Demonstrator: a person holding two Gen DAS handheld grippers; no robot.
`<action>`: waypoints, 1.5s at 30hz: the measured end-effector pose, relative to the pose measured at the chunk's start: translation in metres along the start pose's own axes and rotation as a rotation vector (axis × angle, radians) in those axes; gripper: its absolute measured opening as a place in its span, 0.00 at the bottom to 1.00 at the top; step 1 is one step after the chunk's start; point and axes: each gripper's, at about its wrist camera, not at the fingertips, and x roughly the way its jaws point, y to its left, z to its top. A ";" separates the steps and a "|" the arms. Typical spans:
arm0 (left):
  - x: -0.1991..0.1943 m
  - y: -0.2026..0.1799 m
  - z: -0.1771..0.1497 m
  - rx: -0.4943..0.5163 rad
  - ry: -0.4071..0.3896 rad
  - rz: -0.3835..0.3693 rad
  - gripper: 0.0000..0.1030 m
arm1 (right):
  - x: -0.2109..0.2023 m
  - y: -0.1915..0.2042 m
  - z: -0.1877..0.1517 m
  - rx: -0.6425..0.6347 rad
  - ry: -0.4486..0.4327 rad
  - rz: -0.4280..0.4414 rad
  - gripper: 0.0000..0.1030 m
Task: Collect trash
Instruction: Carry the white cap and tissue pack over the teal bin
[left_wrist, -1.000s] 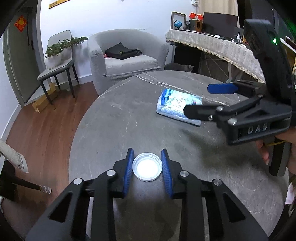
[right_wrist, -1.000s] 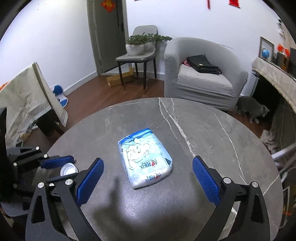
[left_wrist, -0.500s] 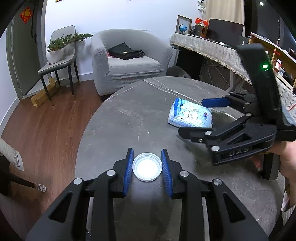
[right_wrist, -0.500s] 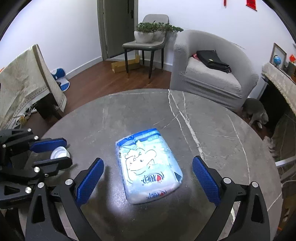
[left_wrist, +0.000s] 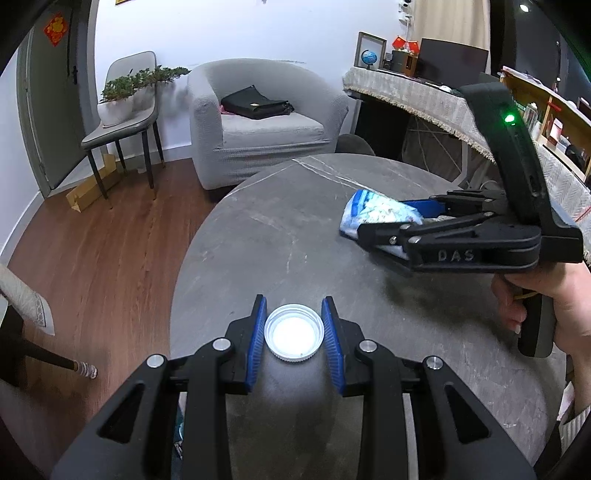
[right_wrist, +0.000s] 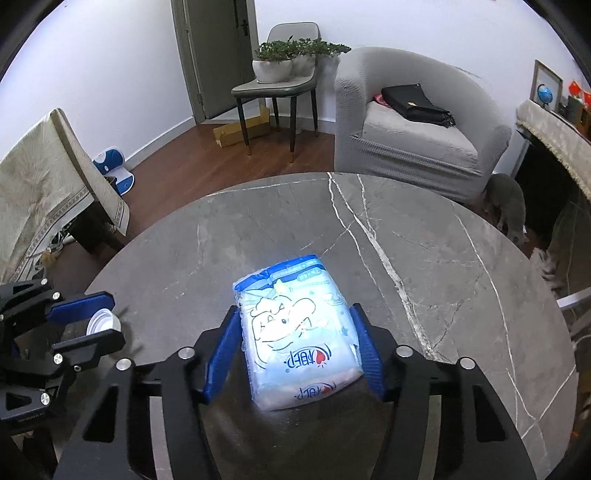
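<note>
A white plastic cap (left_wrist: 293, 332) lies open side up near the front edge of the round grey marble table (left_wrist: 277, 236), and my left gripper (left_wrist: 293, 325) is shut on it with both blue pads against its rim. A blue and white tissue pack (right_wrist: 299, 332) with a cartoon print lies mid-table. My right gripper (right_wrist: 295, 354) straddles it; its jaws are closing and the pads touch both long sides. From the left wrist view the right gripper (left_wrist: 384, 219) covers much of the pack (left_wrist: 373, 208). The right wrist view shows the left gripper (right_wrist: 81, 321) with the cap (right_wrist: 103, 323).
A hand (left_wrist: 565, 306) holds the right gripper's handle. Behind the table stand a grey armchair (right_wrist: 413, 140) with a black bag, a chair (right_wrist: 277, 85) bearing potted plants, and a grey cat (right_wrist: 508, 206). A cloth-draped chair (right_wrist: 48, 177) is at the left.
My right gripper has moved in over the tissue pack and its wide-open jaws have come together onto the pack's sides. The left gripper keeps its hold on the cap.
</note>
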 end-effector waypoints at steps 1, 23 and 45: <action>-0.001 0.002 -0.001 -0.007 0.000 0.003 0.32 | -0.002 0.001 0.000 0.004 -0.008 0.002 0.57; -0.062 0.023 -0.036 -0.102 -0.041 0.098 0.32 | -0.036 0.052 -0.016 -0.005 -0.080 0.110 0.57; -0.088 0.088 -0.071 -0.208 -0.012 0.212 0.32 | -0.030 0.130 -0.001 -0.041 -0.135 0.209 0.57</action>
